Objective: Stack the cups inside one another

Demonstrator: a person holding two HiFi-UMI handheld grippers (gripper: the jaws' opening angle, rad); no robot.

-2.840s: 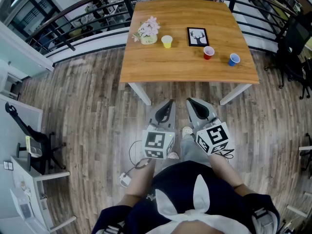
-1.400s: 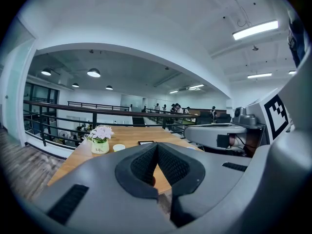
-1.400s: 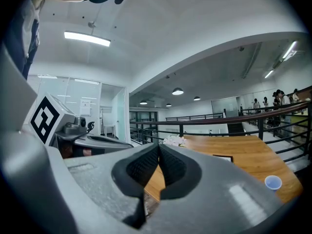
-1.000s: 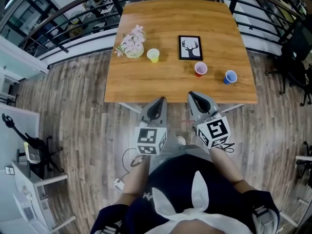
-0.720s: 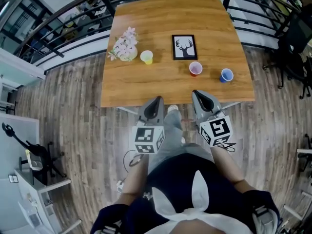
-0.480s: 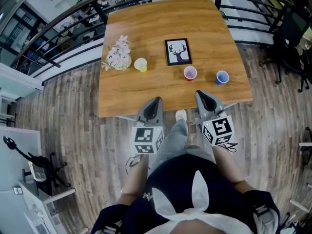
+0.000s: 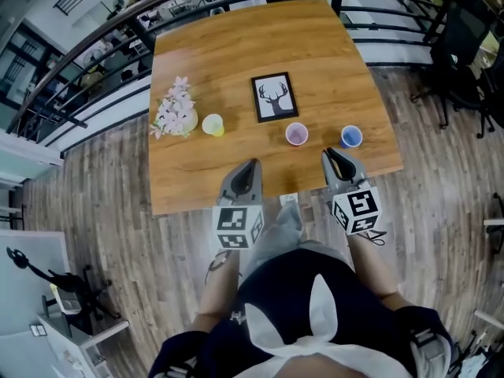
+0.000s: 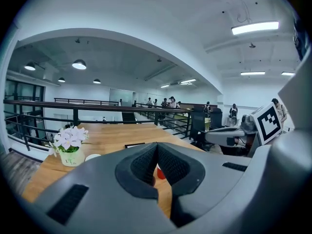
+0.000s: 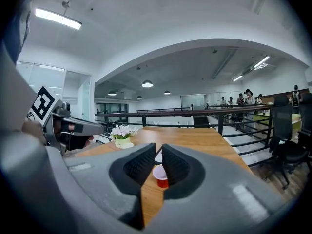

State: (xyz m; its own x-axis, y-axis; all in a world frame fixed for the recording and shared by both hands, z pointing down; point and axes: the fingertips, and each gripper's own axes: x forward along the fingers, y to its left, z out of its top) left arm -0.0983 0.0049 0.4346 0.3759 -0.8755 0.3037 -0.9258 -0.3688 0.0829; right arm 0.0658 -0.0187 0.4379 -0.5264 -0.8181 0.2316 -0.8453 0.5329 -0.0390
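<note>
Right gripper (image 7: pixel 332 156), jaws just opening, only narrowly apart and empty, may topple the red cup (image 7: pixel 296 135) ahead; left gripper (image 7: pixel 252 164) fully closed.

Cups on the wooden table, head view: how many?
3. Small yellow plastic cup beside the white flower pot; red plastic cup just below the framed deer picture; blue plastic cup right of it. None looks hidden.

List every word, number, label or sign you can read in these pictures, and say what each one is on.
None can be read.
Flower pot: small dark print, too blurred to read.
Framed picture: a deer head, no words.
Left marker cube and right marker cube: black-and-white square codes, no letters.
</note>
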